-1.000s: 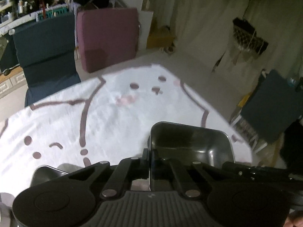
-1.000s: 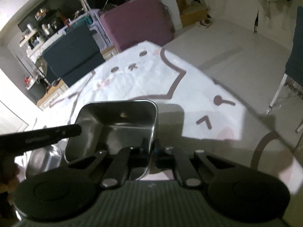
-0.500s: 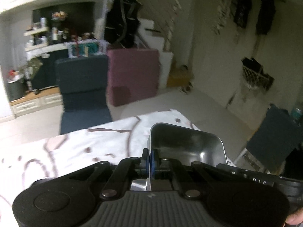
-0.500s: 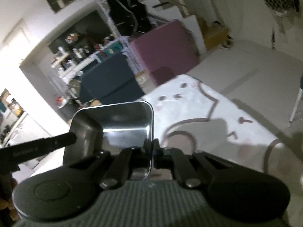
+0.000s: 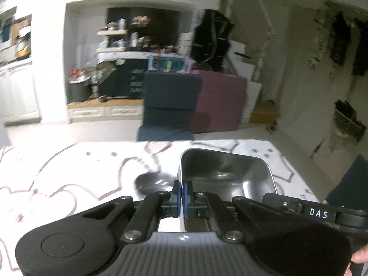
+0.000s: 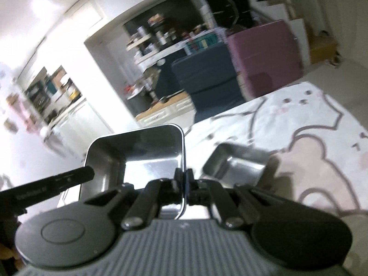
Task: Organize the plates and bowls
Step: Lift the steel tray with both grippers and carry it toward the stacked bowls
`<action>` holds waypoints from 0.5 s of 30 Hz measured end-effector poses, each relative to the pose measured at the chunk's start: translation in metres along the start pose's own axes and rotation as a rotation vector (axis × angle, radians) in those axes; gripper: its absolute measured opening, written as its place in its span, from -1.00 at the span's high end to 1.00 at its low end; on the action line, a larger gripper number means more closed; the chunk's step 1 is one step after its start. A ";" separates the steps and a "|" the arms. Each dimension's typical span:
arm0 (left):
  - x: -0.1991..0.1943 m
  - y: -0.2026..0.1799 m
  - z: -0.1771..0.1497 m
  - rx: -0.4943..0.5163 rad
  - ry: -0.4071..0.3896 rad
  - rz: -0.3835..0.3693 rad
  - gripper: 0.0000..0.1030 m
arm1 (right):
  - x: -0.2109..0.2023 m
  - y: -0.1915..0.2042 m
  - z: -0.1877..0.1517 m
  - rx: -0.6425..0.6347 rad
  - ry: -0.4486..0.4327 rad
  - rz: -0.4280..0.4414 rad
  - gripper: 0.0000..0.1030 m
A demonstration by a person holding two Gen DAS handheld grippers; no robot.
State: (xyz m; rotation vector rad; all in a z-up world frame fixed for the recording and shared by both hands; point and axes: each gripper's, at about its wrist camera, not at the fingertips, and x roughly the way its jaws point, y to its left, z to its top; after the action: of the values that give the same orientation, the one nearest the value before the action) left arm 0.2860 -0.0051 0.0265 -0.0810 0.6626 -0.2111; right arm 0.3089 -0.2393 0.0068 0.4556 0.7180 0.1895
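White cloth with pink cartoon lines covers the table (image 5: pixel 76 172). Left gripper (image 5: pixel 180 199) pinches the left wall of a shiny square metal bowl (image 5: pixel 226 174), which sits to its right, off the table. Right gripper (image 6: pixel 184 180) pinches the same bowl's right wall. Another metal bowl (image 6: pixel 239 163) lies on the table just beside it.

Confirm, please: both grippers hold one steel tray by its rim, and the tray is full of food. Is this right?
No. The left gripper and right gripper do hold the steel tray by its rim, but it is empty: the right wrist view shows its bare bottom.
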 end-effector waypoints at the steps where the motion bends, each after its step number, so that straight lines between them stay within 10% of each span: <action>1: -0.004 0.010 -0.005 -0.019 0.006 0.012 0.96 | 0.002 0.009 -0.006 -0.011 0.014 0.007 0.94; 15: -0.019 0.120 -0.073 -0.202 0.159 0.134 0.96 | 0.052 0.092 -0.083 -0.131 0.258 0.043 0.92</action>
State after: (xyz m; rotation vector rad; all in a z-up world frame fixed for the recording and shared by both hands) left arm 0.2464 0.1153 -0.0368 -0.2145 0.8439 -0.0214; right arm 0.2908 -0.1130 -0.0358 0.3243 0.9424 0.3381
